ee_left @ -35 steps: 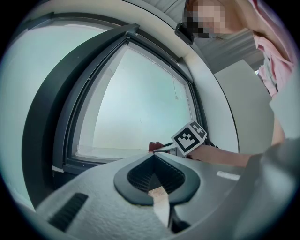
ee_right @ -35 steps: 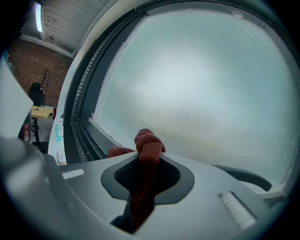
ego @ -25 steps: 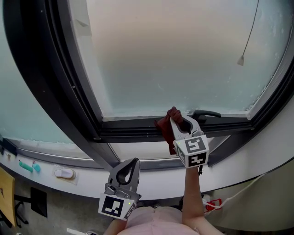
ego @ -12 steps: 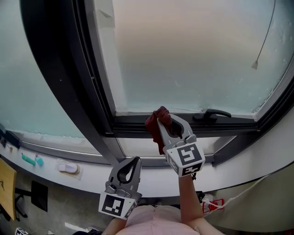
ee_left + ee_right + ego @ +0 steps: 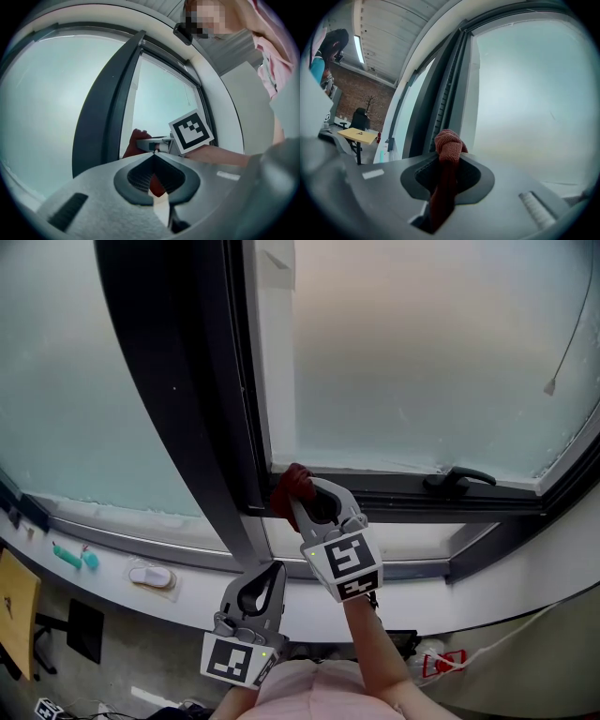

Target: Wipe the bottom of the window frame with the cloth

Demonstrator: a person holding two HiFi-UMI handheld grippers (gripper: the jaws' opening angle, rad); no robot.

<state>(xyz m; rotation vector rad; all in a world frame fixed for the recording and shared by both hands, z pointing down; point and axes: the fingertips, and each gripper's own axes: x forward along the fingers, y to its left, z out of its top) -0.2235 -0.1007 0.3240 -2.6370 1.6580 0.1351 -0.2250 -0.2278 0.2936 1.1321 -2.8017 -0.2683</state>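
— Where does the cloth (image 5: 292, 486) meet the window frame (image 5: 412, 502)?
— Can't tell from the head view. The right gripper (image 5: 302, 501) covers its lower part, and only a bunched red top shows.
— The cord (image 5: 568, 334) on the right?
— Its upper end runs off the picture's edge.
— Those bits on the sill (image 5: 108, 582)?
— A teal thing (image 5: 73, 557) and a white thing (image 5: 152, 575), too small to name.

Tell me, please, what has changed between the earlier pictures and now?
The right gripper, shut on the dark red cloth, slid left along the bottom rail of the dark window frame, away from the black window handle. The cloth is now at the corner by the dark upright post. The left gripper stayed low, shut and empty, and the grasp on the cloth did not change.
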